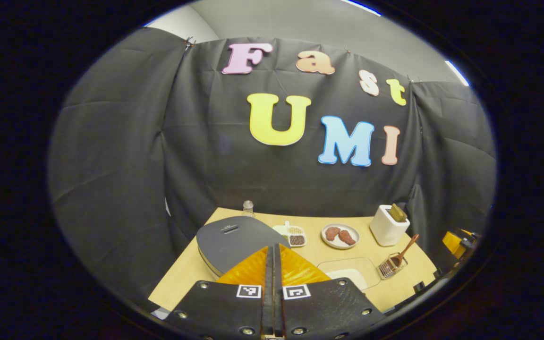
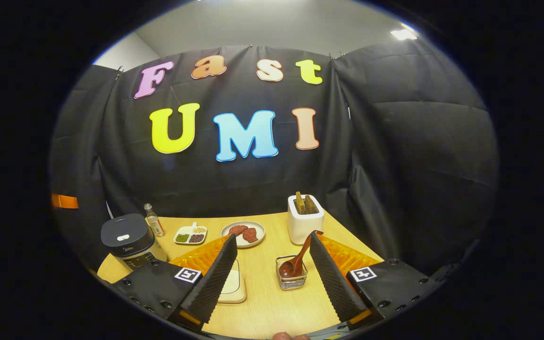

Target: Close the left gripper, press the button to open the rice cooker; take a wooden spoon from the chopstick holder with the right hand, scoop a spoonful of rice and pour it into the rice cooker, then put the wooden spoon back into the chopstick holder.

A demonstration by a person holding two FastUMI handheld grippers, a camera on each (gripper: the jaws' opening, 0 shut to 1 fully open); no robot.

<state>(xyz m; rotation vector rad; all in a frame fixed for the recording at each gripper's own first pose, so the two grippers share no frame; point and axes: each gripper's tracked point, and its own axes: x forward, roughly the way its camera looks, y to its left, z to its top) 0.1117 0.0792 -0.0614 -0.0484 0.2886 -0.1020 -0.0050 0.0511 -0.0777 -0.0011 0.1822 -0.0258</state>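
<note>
The left gripper [image 1: 272, 264] is clenched above the rice cooker [image 1: 234, 241]; its button could be missed. The right gripper [image 2: 272, 264] is held released.

L gripper [image 1: 272, 264] fingers together, R gripper [image 2: 272, 262] spread wide

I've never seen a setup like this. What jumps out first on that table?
Probably the dark grey rice cooker with its lid down at the table's left end, and the brown wooden spoon standing in a small wire chopstick holder near the front. Behind them sits a round plate of reddish-brown food, beside a white box-shaped container. The right gripper frames the spoon, jaws wide apart.
</note>
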